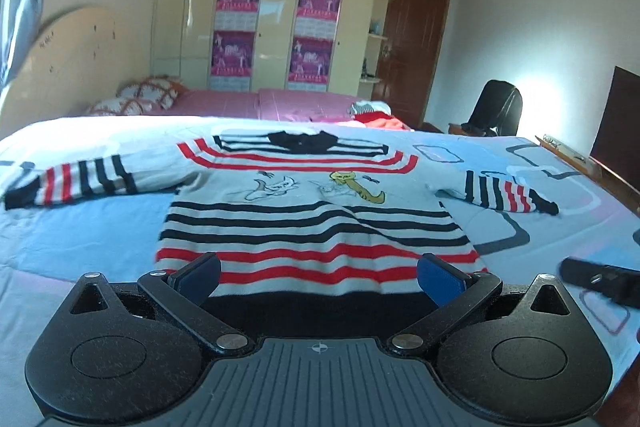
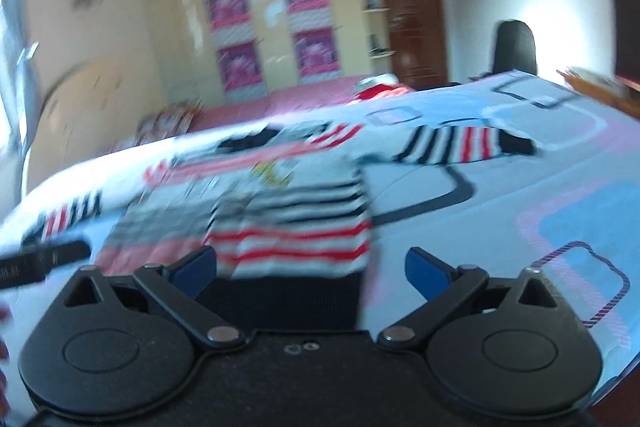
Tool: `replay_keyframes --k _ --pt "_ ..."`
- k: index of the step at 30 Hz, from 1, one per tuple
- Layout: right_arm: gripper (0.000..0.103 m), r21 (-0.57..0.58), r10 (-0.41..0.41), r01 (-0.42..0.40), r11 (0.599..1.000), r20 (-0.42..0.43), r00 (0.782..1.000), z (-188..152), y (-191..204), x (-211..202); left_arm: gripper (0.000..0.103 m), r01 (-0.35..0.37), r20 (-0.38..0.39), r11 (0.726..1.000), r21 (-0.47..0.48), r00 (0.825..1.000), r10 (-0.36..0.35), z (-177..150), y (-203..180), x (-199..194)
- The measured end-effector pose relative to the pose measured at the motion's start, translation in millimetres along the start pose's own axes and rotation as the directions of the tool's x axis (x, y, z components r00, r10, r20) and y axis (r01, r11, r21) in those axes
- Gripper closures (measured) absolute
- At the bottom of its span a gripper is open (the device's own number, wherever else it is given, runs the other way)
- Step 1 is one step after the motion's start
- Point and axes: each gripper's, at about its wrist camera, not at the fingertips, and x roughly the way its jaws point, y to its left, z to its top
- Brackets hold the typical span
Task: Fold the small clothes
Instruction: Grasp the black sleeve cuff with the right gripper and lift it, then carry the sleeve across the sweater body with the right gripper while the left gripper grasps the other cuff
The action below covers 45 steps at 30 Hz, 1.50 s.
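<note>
Garment: a small knitted sweater, white with black and red stripes (image 1: 316, 223), lies flat and face up on the pale blue patterned bedsheet (image 1: 80, 231); black neckline far from the camera, black hem nearest.
Front panel: two cartoon figures across the chest, one outlined in grey, one yellow.
Sleeves: both spread outward; the striped cuffs end in black bands, and the one on the right is crumpled.
Surface: soft ribbed knit with a diagonal crease running down the lower right part of the body.
Left gripper (image 1: 319, 277): black linkage arms with blue pads, spread wide, holding nothing; the hem sits between the fingers in this view, contact unclear.
Right gripper (image 2: 311, 267): also spread wide and empty, over the hem's right corner; this view is motion-blurred.
Background: pink bed (image 1: 256, 105), cream wardrobe (image 1: 276, 7).
</note>
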Motion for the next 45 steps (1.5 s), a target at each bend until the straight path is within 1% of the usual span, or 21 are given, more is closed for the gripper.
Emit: replay_keyframes --k 2,4,5,6,8,10,12,16,19,21,22,25,26,27,28,31,35,37,40,42,45 --pt "0.037 0.075 -0.041 0.039 0.996 0.023 0.999 12 -26 11 0.000 0.023 -0.022 1.000 -0.010 1.000 -0.023 10 -3 24" --pt "0.047 0.121 -0.079 0.075 0.990 0.032 0.996 24 -52 28 0.000 -0.029 -0.047 0.998 0.047 0.998 0.031 17 -15 50" --pt "0.049 0.144 -0.093 0.087 0.986 0.035 0.995 30 -66 39 0.000 -0.054 -0.054 0.995 0.087 0.997 0.058 20 -21 62" --pt "0.050 0.171 -0.100 0.091 0.981 0.043 0.994 36 -80 50 0.000 -0.054 -0.052 0.994 0.099 0.997 0.059 23 -26 72" --pt "0.057 0.224 -0.122 0.106 0.969 0.057 0.991 47 -111 74 0.000 -0.037 -0.053 0.998 0.058 0.998 0.040 31 -29 92" --pt "0.060 0.312 -0.138 0.117 0.943 0.045 0.989 58 -147 103 0.000 -0.035 -0.060 0.999 0.008 0.998 0.035 39 -31 114" --pt "0.061 0.406 -0.155 0.131 0.904 0.026 0.988 65 -184 135 0.000 -0.044 -0.068 0.998 -0.038 0.997 0.042 42 -34 139" --pt "0.060 0.525 -0.189 0.163 0.835 -0.005 0.982 71 -241 193 0.000 -0.112 -0.106 0.987 -0.118 0.989 0.099 49 -38 191" --pt "0.060 0.574 -0.202 0.183 0.799 -0.030 0.979 72 -269 231 0.000 -0.186 -0.162 0.974 -0.130 0.973 0.164 54 -42 229" --pt "0.061 0.616 -0.199 0.185 0.766 -0.047 0.979 73 -286 251 0.000 -0.212 -0.190 0.968 -0.131 0.964 0.186 57 -44 247" --pt "0.063 0.636 -0.193 0.178 0.751 -0.046 0.980 71 -292 257 0.000 -0.222 -0.199 0.966 -0.130 0.961 0.194 57 -45 253" --pt "0.063 0.658 -0.187 0.152 0.738 -0.018 0.982 76 -304 266 0.000 -0.237 -0.214 0.964 -0.124 0.955 0.207 58 -48 263" --pt "0.068 0.661 -0.184 0.149 0.736 -0.016 0.983 77 -305 269 0.000 -0.241 -0.220 0.963 -0.124 0.953 0.211 59 -48 265" --pt "0.075 0.653 -0.187 0.154 0.742 -0.019 0.982 80 -306 272 0.000 -0.244 -0.226 0.962 -0.124 0.951 0.213 60 -49 268" --pt "0.094 0.634 -0.199 0.171 0.754 -0.028 0.980 81 -305 275 0.000 -0.249 -0.232 0.960 -0.125 0.949 0.216 60 -49 270" --pt "0.096 0.613 -0.225 0.199 0.765 -0.036 0.974 82 -304 278 0.000 -0.259 -0.240 0.957 -0.133 0.945 0.222 62 -46 275" --pt "0.096 0.542 -0.295 0.269 0.796 -0.041 0.955 94 -292 281 0.000 -0.276 -0.219 0.950 -0.145 0.945 0.241 69 -33 274" --pt "0.096 0.475 -0.309 0.273 0.837 -0.002 0.951 106 -275 279 0.000 -0.292 -0.215 0.944 -0.154 0.942 0.257 70 -20 270" --pt "0.096 0.362 -0.242 0.198 0.911 0.080 0.967 130 -234 277 0.000 -0.329 -0.202 0.932 -0.153 0.933 0.296 70 2 263" --pt "0.096 0.269 -0.161 0.124 0.955 0.121 0.979 145 -195 279 0.000 -0.354 -0.193 0.923 -0.150 0.926 0.323 69 19 259" --pt "0.096 0.150 -0.020 -0.001 0.989 0.137 0.990 158 -130 286 0.000 -0.358 -0.184 0.916 -0.182 0.927 0.326 69 51 253"
